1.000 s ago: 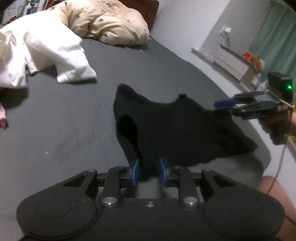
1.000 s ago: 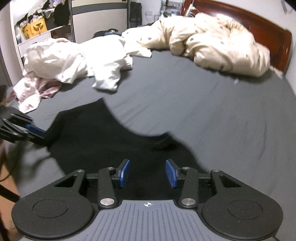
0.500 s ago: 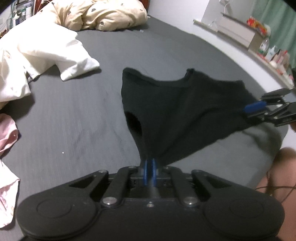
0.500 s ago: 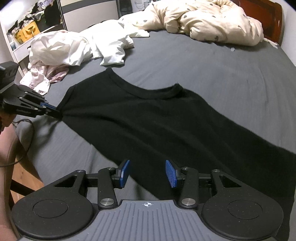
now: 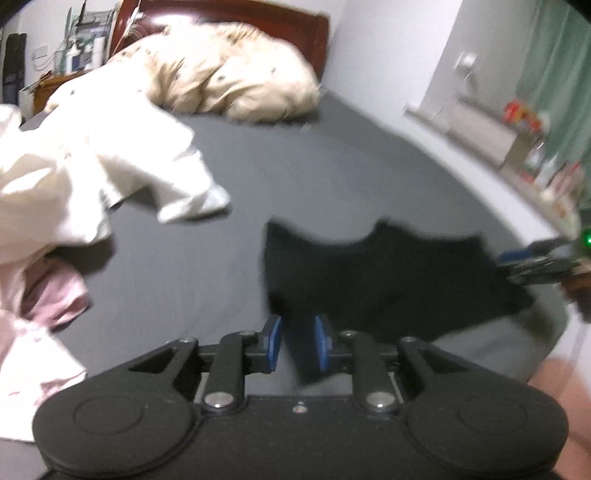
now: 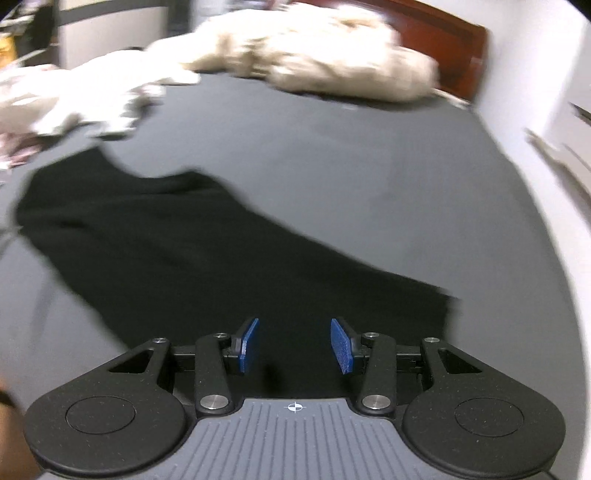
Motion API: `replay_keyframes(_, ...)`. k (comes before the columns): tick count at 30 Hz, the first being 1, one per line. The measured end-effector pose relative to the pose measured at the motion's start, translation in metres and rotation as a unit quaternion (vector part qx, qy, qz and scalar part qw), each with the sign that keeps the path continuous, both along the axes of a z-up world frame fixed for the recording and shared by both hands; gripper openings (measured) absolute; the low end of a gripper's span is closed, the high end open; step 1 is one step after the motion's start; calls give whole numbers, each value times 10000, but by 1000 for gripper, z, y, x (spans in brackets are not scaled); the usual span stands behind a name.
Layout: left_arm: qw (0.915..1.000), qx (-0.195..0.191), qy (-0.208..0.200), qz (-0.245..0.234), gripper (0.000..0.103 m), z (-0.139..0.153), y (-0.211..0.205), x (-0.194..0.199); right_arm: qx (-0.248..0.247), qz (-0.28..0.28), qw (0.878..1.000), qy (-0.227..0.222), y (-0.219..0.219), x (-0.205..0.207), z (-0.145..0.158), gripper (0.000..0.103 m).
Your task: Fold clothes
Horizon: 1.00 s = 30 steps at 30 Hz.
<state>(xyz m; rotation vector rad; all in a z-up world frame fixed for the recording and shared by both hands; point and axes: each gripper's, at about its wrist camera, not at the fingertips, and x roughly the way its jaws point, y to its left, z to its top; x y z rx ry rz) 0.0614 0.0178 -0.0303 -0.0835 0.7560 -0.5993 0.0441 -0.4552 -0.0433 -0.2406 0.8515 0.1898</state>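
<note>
Left wrist view, nearest first: the left hand-held gripper point(image 5: 297, 345) has its two blue pads a little apart, having just been opening, and a strip of the black shirt point(image 5: 388, 280) runs up between them; motion blur keeps me from telling whether the pads still press on the cloth. One black shirt is in sight, dark and plain with a scooped neckline, spread loosely across the near part of the bed point(image 5: 332, 155) and rumpled along its far edge. At its right end the right hand-held gripper point(image 5: 532, 260) shows blurred at the shirt's corner, a green light beside it. Beyond lies one heap of white clothes point(image 5: 110, 177) with one pink garment point(image 5: 55, 295) at its near side, and farthest off one beige duvet point(image 5: 229, 85) against the dark wooden headboard point(image 5: 295, 26).

Right wrist view: the right hand-held gripper point(image 6: 294, 345) holds its two blue pads well apart, with the black shirt point(image 6: 166, 251) lying under and between them, gripping nothing. The shirt stretches away to the left over the grey sheet. Farther back are the white clothes point(image 6: 92, 92) and the duvet point(image 6: 332, 66).
</note>
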Motion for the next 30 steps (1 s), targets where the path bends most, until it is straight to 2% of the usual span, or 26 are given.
replay_keyframes(3, 9984, -343, -221, -387, 29, 2, -34, 2, 5, -425, 9991, 21, -40, 22, 1, 44)
replay_keyframes(6, 9957, -570, -173, -708, 29, -11, -79, 8, 276, -581, 9979, 88, -64, 44, 4, 44)
replay_keyframes(12, 9937, -639, -30, -923, 30, -40, -145, 18, 316, -536, 9974, 375, -82, 78, -6, 43)
replay_keyframes(18, 9950, -630, 225, -744, 39, -57, -144, 24, 321, -501, 9971, 484, -91, 90, -17, 43)
replay_keyframes(22, 9948, -660, 377, -681, 40, -61, -129, 23, 624, -675, 9944, 518, -102, 96, -21, 43)
replay_keyframes(27, 9959, -618, 376, -536, 43, -63, -119, 24, 1173, -787, 9883, 569, -110, 99, -24, 43)
replay_keyframes(30, 9960, -645, 392, -479, 43, -63, -117, 25, 1306, -807, 9862, 624, -110, 98, -22, 21)
